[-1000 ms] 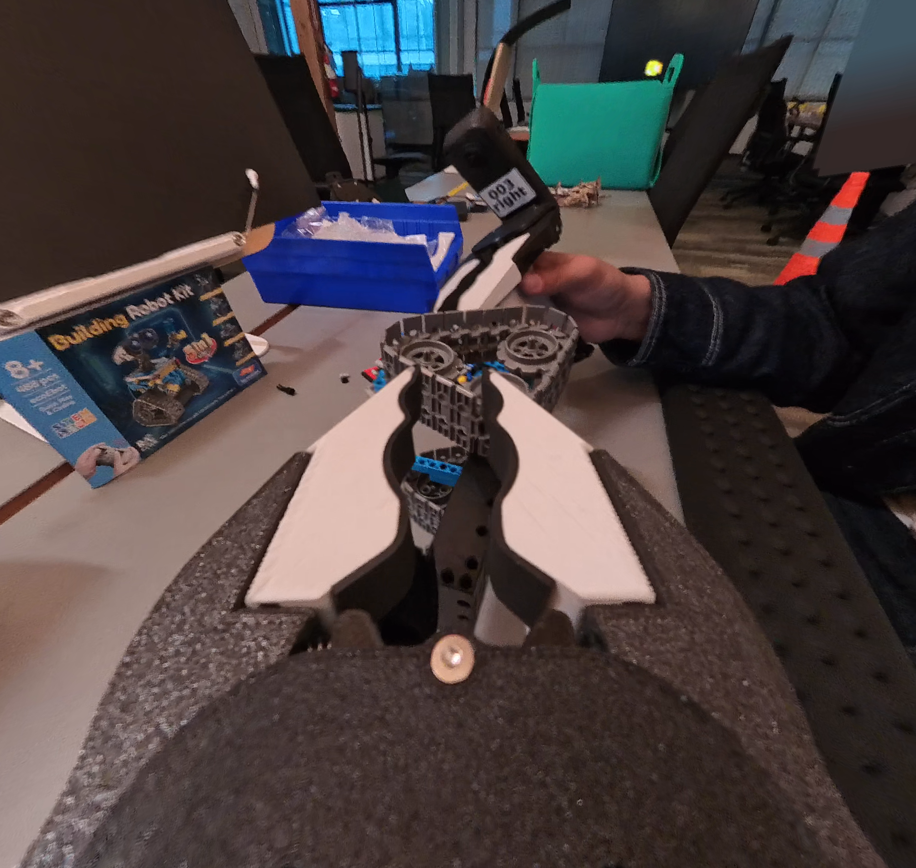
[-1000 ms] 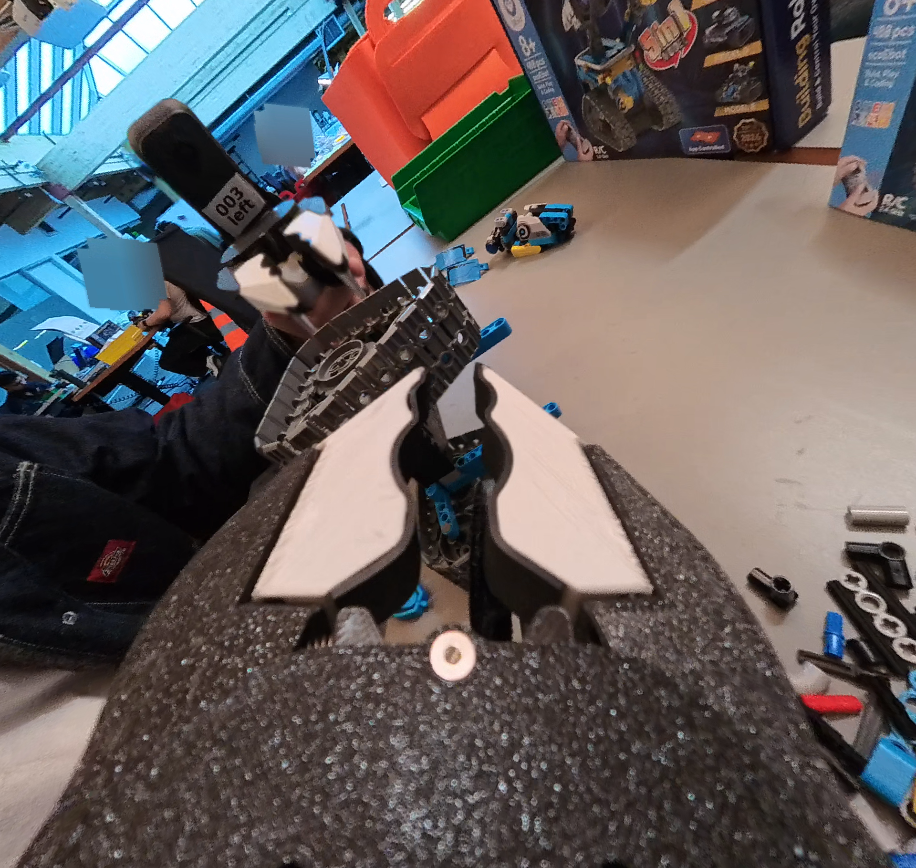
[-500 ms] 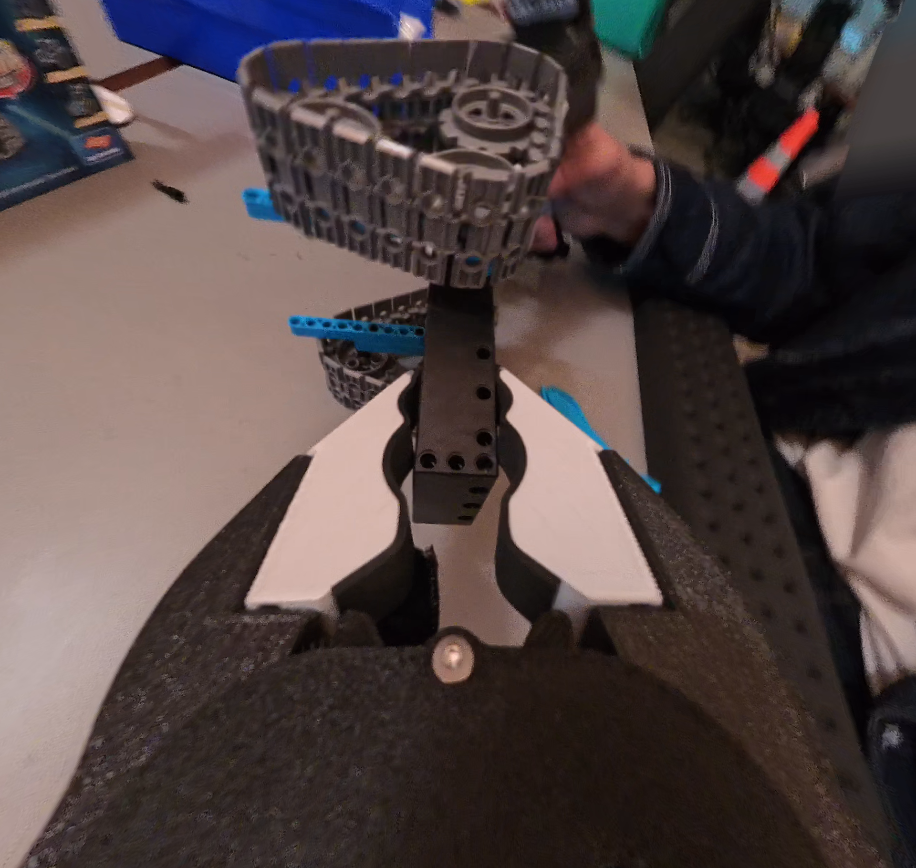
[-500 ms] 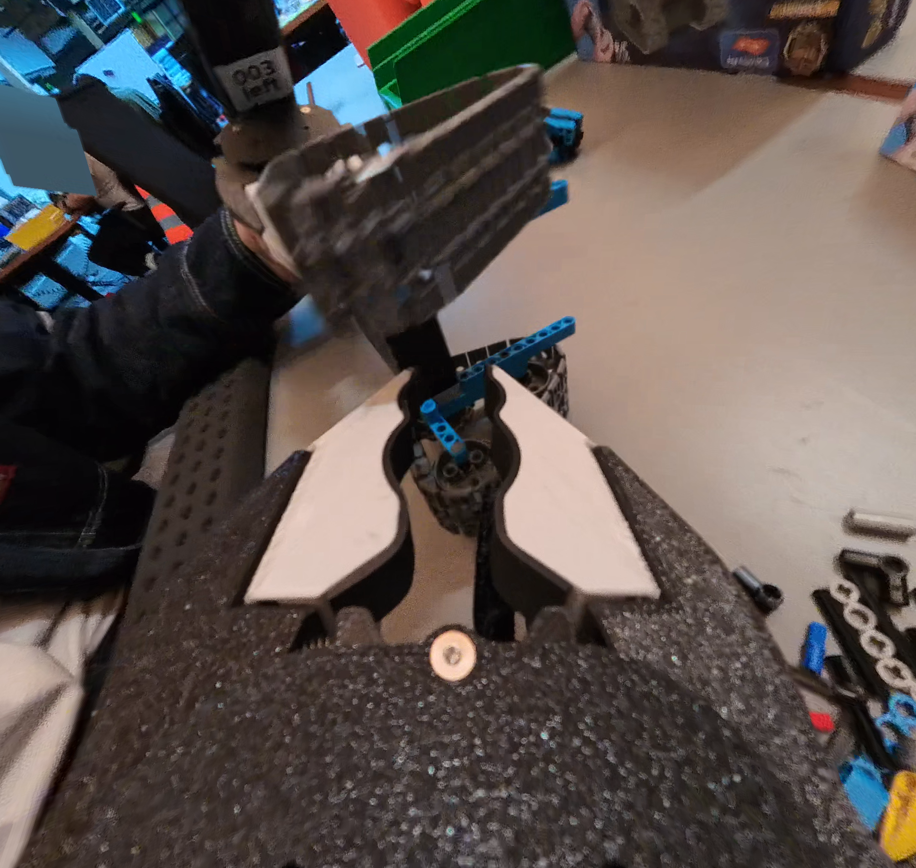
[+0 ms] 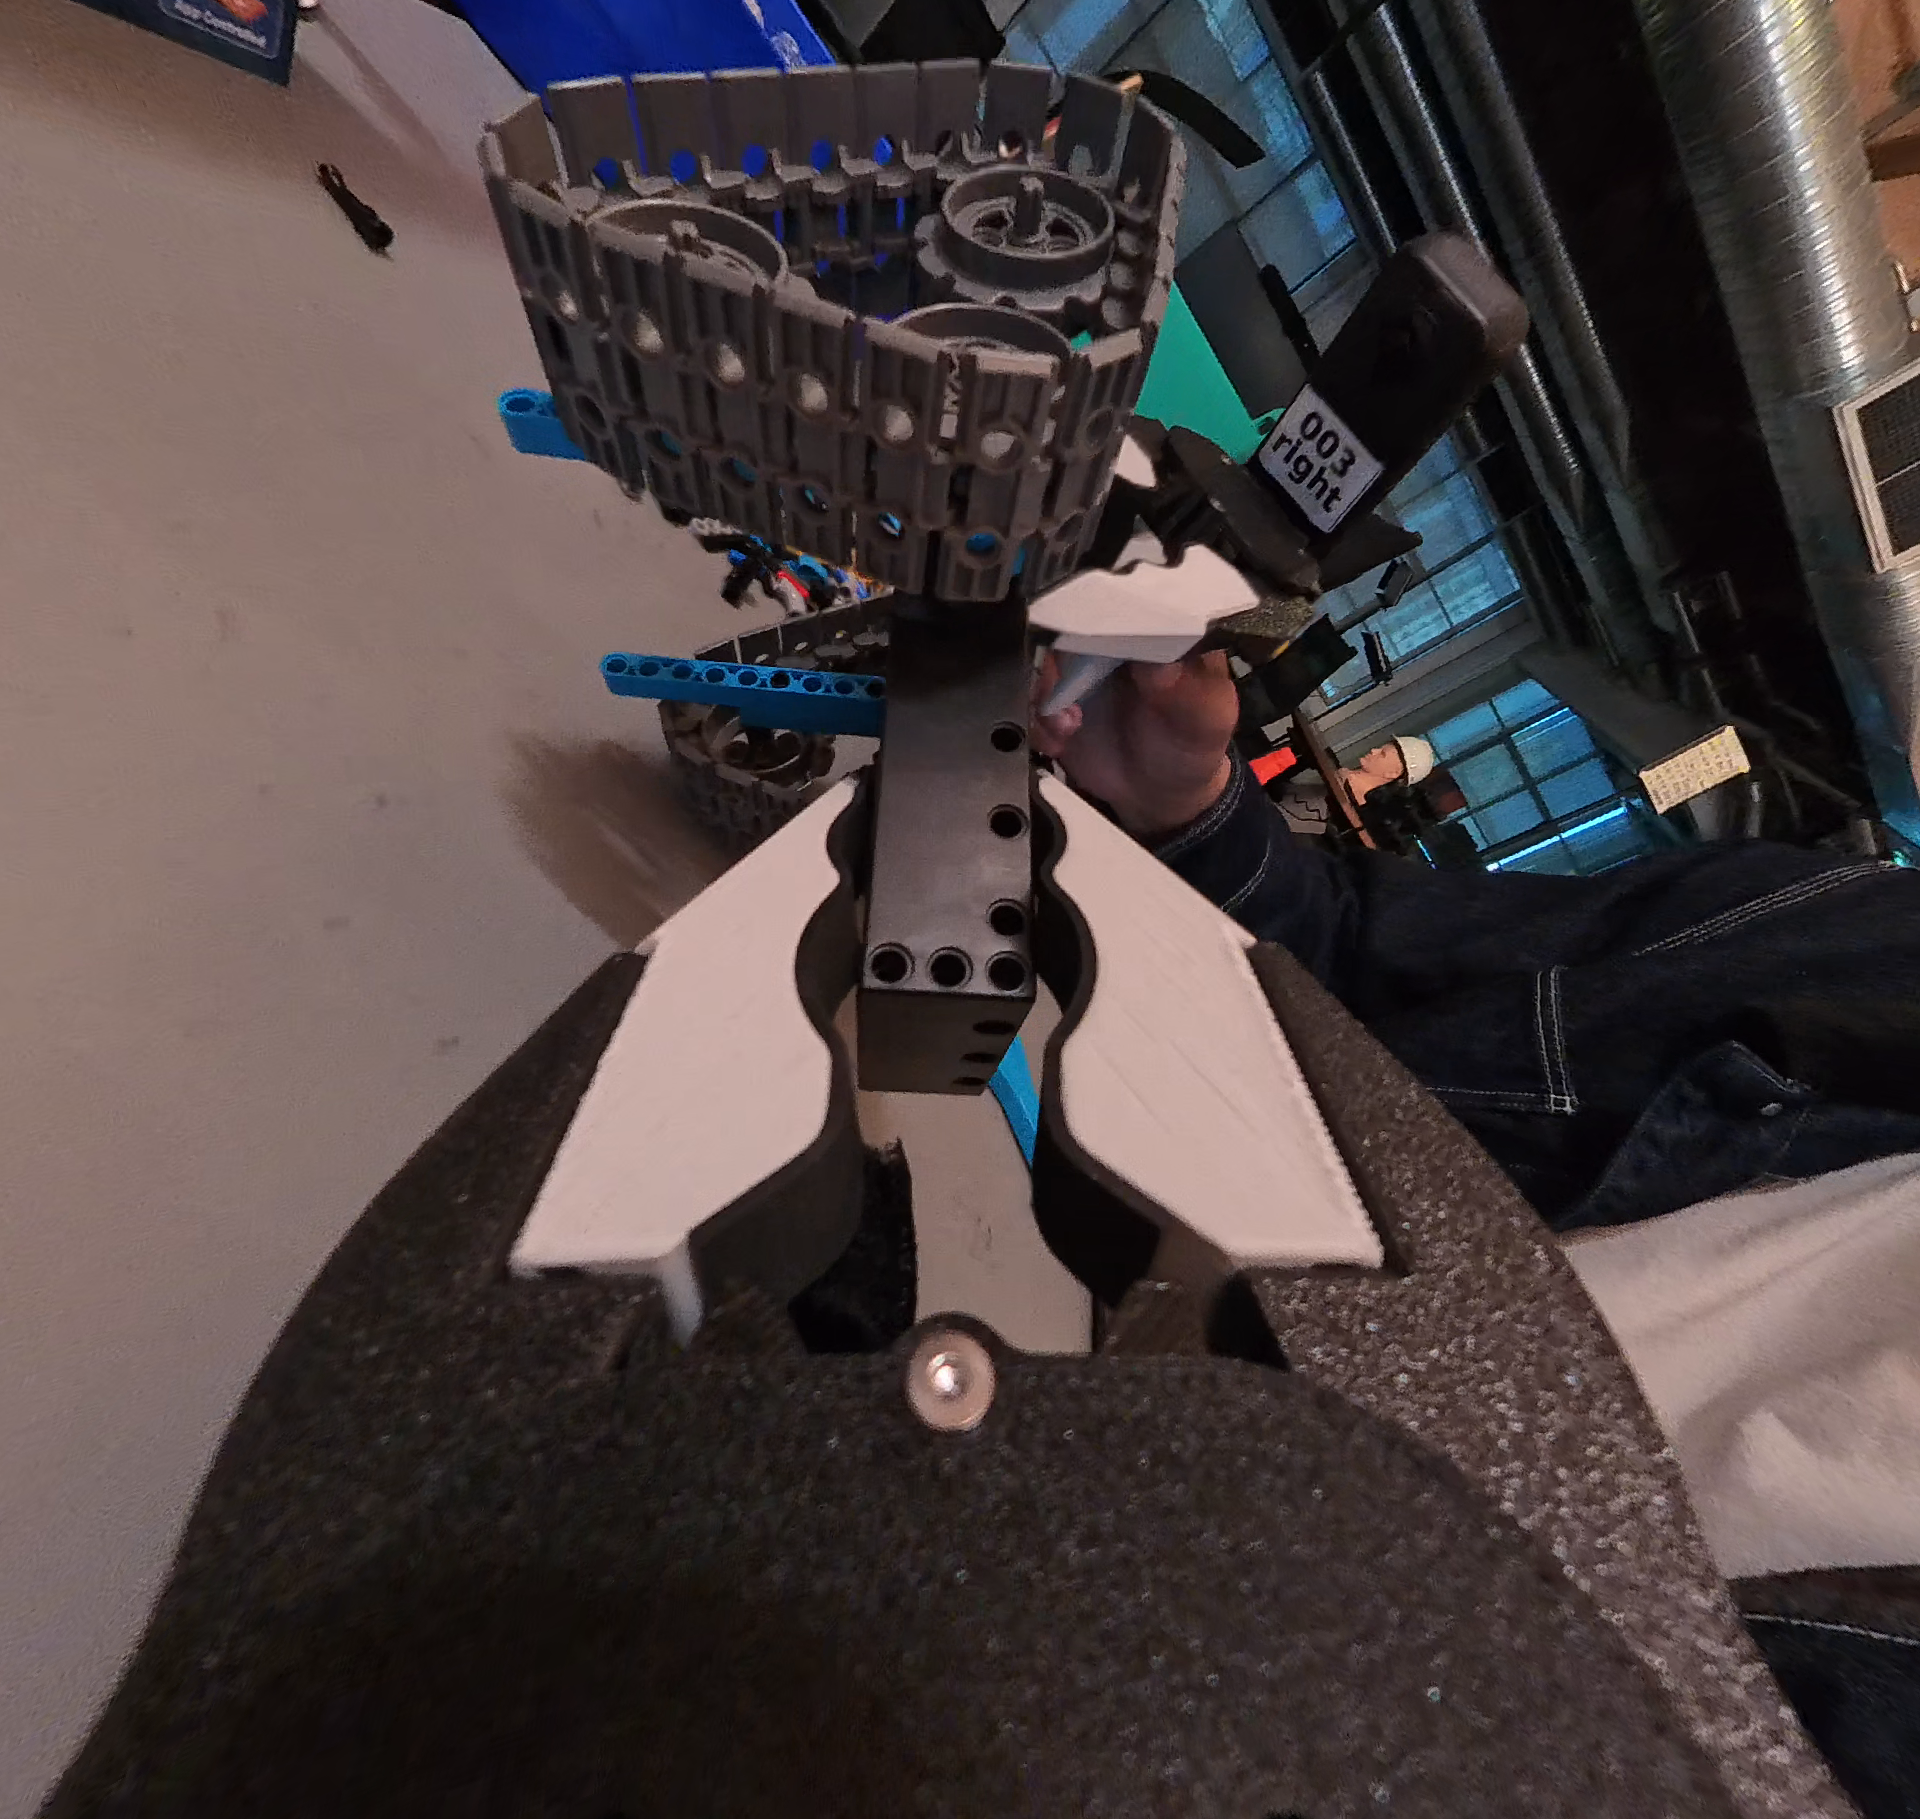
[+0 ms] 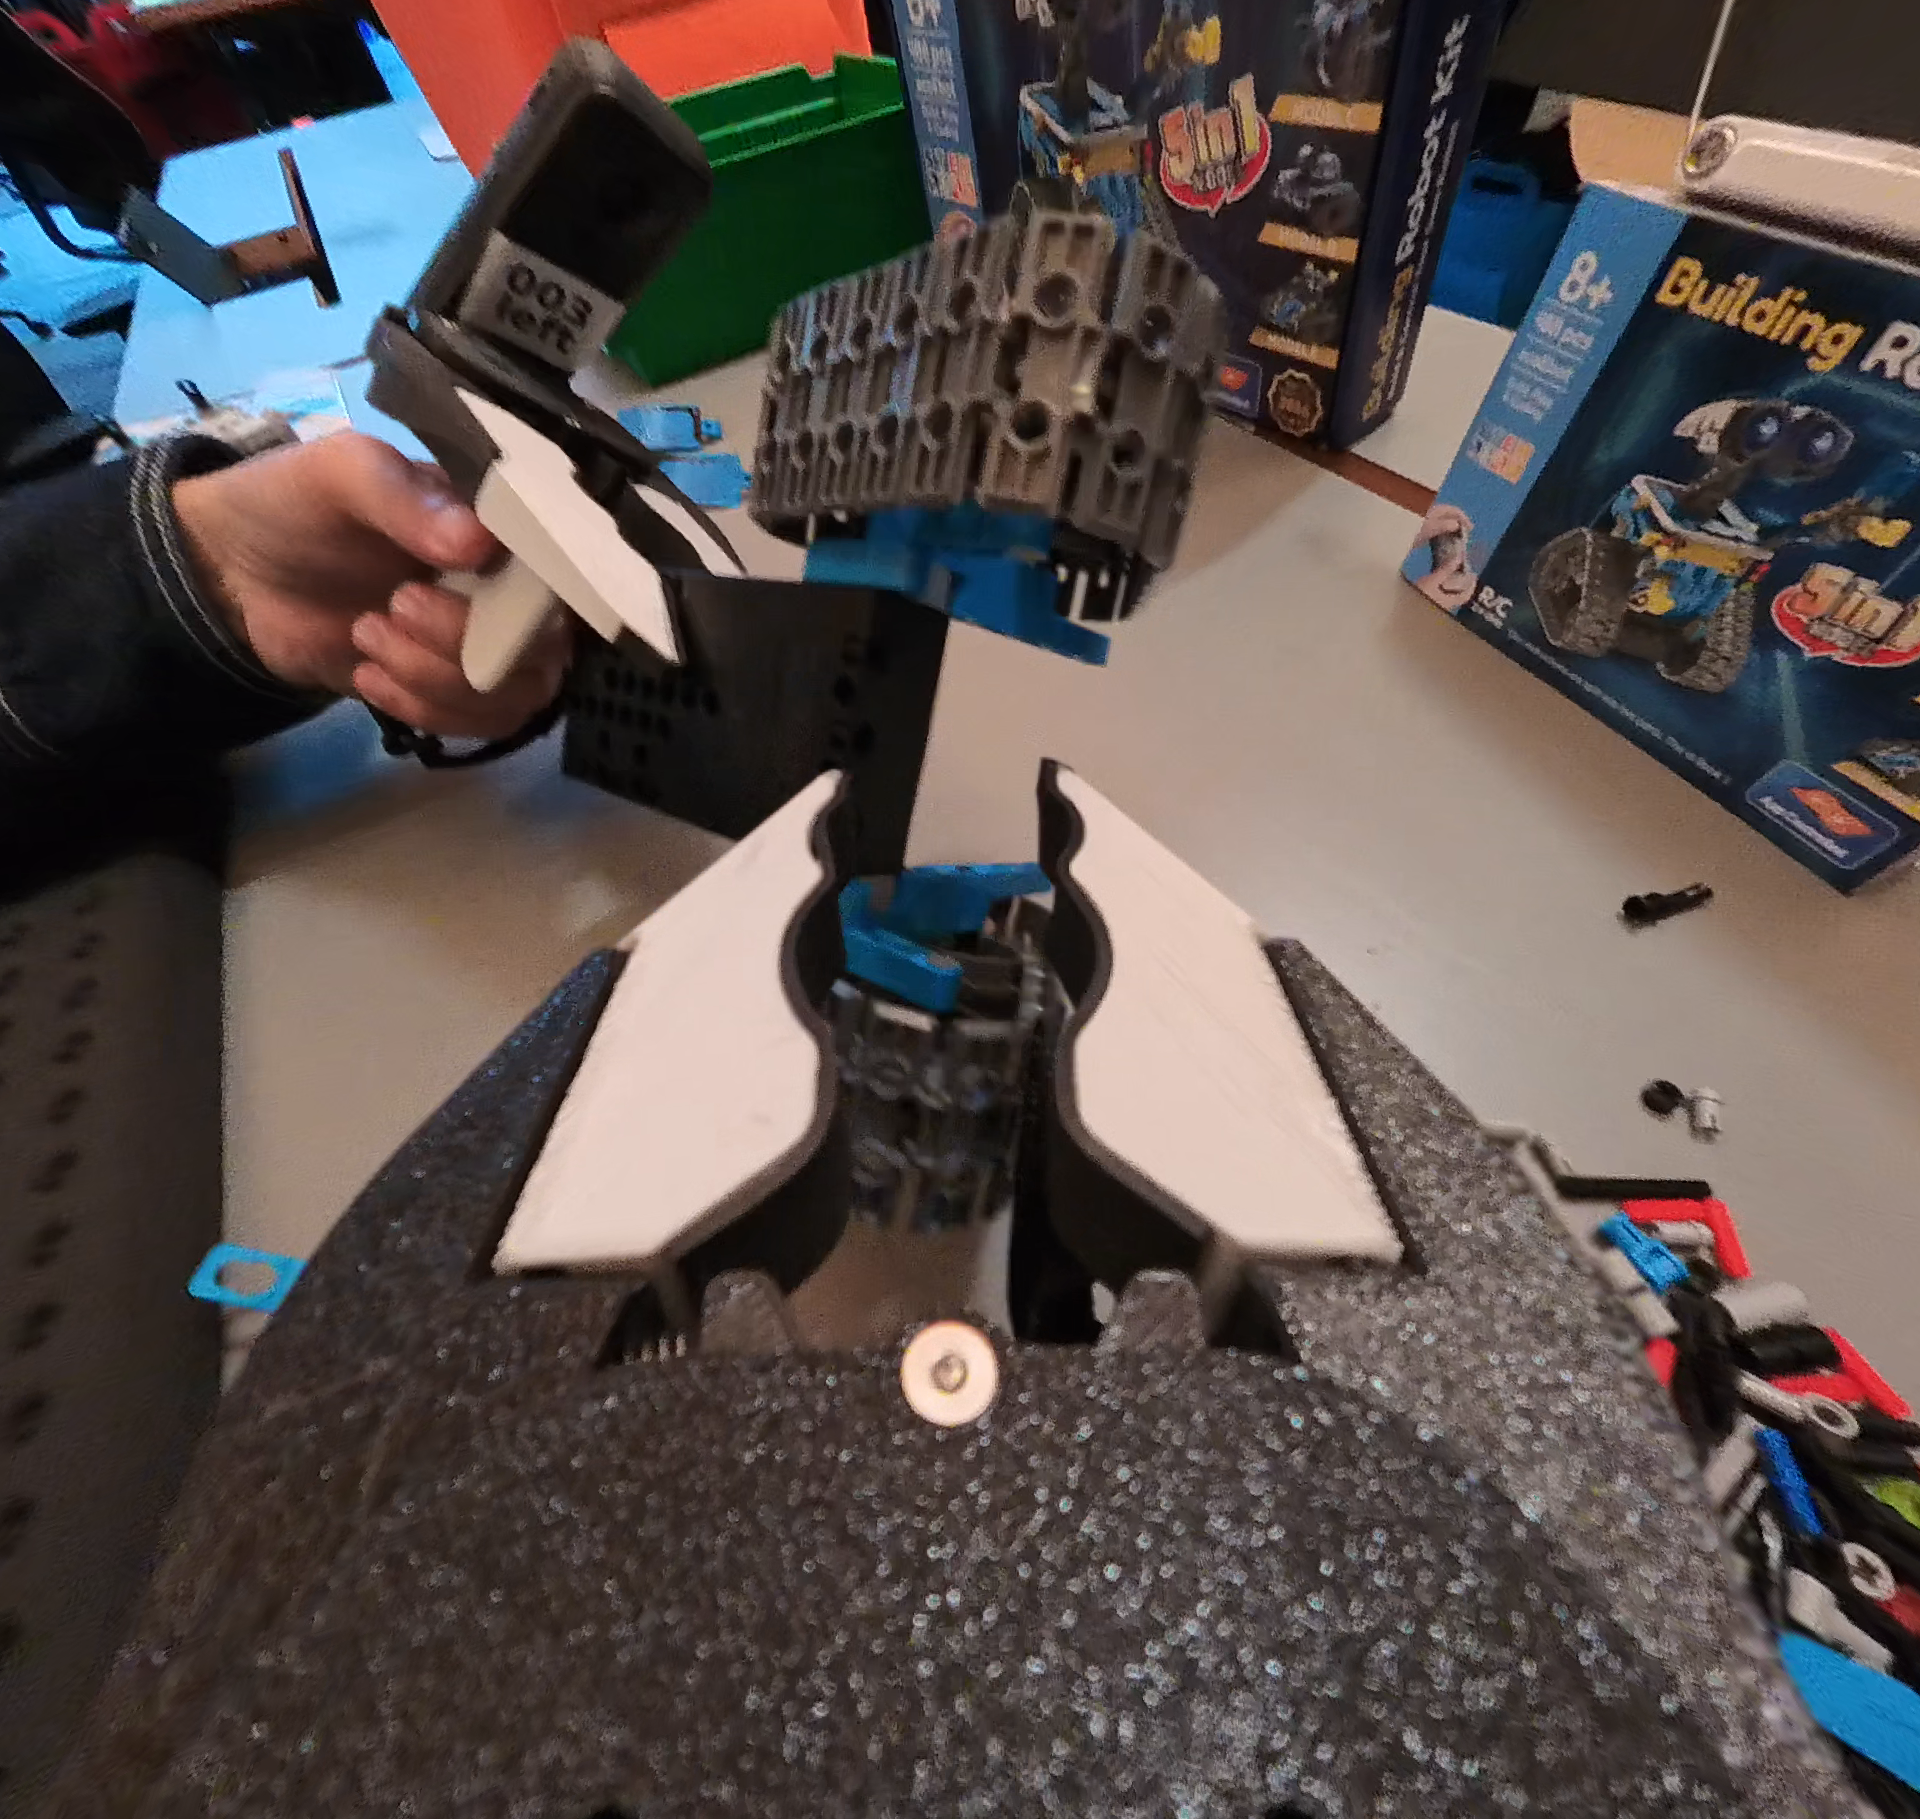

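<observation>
Lifted off table (image 5: 208, 834), tracked model (image 5: 831, 335), left hand-held gripper (image 5: 951, 824) clamping.

The right gripper (image 6: 940, 813) has its jaws parted, with a blurred grey tracked wheel unit (image 6: 940, 1094) and blue pieces lying between them on the table (image 6: 1299, 730). Farther off, the left gripper (image 6: 665, 595), held by a hand (image 6: 343, 564), grips a black perforated block (image 6: 748, 689) topped by a grey tread assembly (image 6: 987, 387). Two building-kit boxes (image 6: 1714, 522) stand far right, an orange and green case (image 6: 727, 107) far left, loose parts (image 6: 1766, 1406) near right.
</observation>
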Demonstrator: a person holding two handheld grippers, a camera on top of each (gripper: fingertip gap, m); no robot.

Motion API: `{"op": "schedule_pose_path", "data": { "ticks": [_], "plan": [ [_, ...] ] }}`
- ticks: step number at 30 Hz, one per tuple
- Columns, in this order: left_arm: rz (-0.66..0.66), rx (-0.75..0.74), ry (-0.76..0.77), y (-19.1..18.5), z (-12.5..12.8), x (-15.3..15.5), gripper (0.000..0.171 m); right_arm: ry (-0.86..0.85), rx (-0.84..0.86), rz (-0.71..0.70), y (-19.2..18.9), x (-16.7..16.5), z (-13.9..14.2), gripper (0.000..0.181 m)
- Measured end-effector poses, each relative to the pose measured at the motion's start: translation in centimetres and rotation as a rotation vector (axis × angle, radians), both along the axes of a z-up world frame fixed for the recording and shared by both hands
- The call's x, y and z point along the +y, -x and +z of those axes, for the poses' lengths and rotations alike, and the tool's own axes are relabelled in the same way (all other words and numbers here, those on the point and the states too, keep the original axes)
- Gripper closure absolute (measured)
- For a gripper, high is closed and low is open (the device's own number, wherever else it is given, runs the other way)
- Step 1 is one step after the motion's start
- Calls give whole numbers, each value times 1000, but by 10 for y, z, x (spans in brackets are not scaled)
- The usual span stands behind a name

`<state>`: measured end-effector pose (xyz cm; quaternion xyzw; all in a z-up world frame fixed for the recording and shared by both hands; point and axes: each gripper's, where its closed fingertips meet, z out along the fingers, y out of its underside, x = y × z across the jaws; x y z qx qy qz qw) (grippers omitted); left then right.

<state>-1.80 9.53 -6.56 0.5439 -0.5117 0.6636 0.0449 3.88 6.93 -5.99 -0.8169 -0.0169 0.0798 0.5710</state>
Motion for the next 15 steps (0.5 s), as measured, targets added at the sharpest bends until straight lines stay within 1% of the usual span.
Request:
{"op": "schedule_pose_path", "data": {
  "ticks": [1,4,5,7,9,11,13,15],
  "plan": [
    [-1,-1,-1,1,0,1,145,6,-4,12,-2,-3,-3,148],
    [-7,-12,-14,3,0,4,145,55,21,111,0,-16,-12,147],
    [-6,-22,-25,3,0,5,145,55,21,122,0,-18,-11,146],
    [8,-67,-93,4,5,8,146,48,-1,167,4,-23,-7,151],
    [7,-116,-197,8,9,11,145,88,-23,230,14,-28,-13,154],
    [-7,-143,-273,13,10,10,146,119,-58,227,17,-26,-21,154],
    [-15,-134,-277,14,9,8,145,109,-66,257,26,-24,-24,154],
    [-2,-121,-242,11,9,9,145,56,-43,257,32,-18,-18,154]
  ]
}}
